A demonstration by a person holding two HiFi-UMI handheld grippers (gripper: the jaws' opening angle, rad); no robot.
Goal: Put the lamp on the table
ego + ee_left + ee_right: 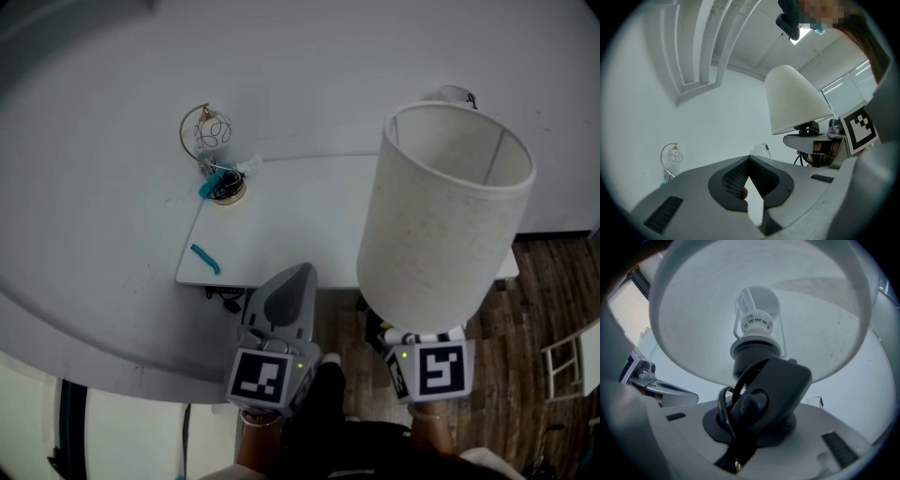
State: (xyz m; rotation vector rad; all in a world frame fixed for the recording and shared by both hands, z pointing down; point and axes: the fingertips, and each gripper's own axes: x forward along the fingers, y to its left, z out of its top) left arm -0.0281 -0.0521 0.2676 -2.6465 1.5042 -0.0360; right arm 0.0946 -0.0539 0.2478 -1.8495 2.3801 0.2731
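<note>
Behind the shade [441, 211], table [281, 225] end hidden, right tongs [752, 420] gripping lamp [757, 350]

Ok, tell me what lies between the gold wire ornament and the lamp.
Nothing: head view shows bare table between the gold wire ornament and the lamp.

Grey tools [298, 274], black-white marker cubes [258, 377]

Soft, even, cool white lighting; shadows faint. A light [796, 40] high above the left jaws burns out to pure white (the only glare spot). Both gripper views bend strongly, corners black. Just above the right jaws the lamp [759, 310] is evenly lit inside; the nearest jaw surfaces are soft-focus.
</note>
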